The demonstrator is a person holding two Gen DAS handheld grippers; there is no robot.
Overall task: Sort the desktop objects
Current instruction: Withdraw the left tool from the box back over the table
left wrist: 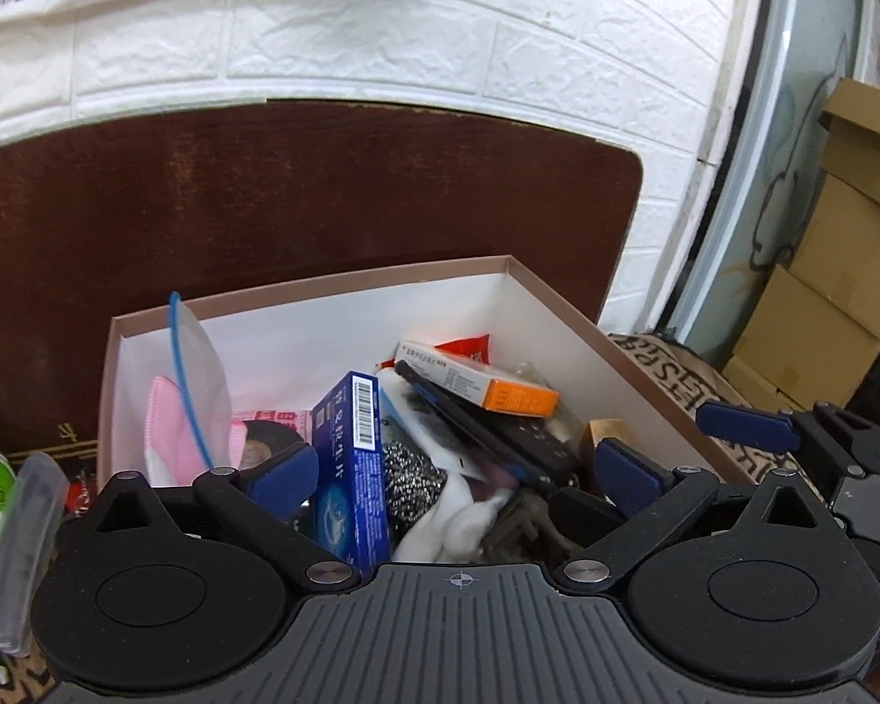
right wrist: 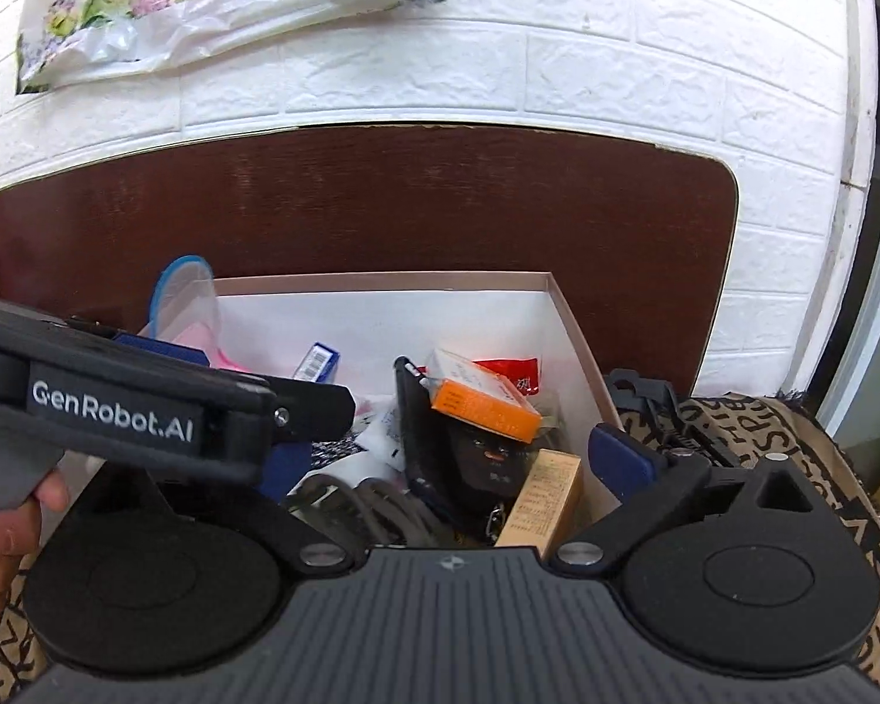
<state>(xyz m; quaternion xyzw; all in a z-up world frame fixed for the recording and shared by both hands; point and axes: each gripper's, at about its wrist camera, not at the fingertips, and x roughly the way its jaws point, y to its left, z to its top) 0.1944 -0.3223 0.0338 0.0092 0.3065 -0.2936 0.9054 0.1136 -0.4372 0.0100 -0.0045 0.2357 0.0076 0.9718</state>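
A pink-rimmed cardboard box [left wrist: 299,293] with white walls stands on the table, full of small objects: a blue carton [left wrist: 352,457], an orange and white carton [left wrist: 487,381], a black flat device [left wrist: 487,434], a steel scourer [left wrist: 410,481], a zip bag with pink cloth [left wrist: 188,399]. My left gripper [left wrist: 457,469] is open and empty over the box's near edge. In the right wrist view the same box [right wrist: 569,317] holds the orange carton [right wrist: 481,405] and a tan carton [right wrist: 545,498]. My right gripper [right wrist: 446,463] is open and empty beside the left gripper's body [right wrist: 146,410].
A dark brown board [left wrist: 322,188] leans against the white brick wall behind the box. A patterned brown cloth [right wrist: 792,440] covers the table. Small packets and a clear case [left wrist: 17,528] lie at the left. Cardboard boxes [left wrist: 839,270] are stacked at the far right.
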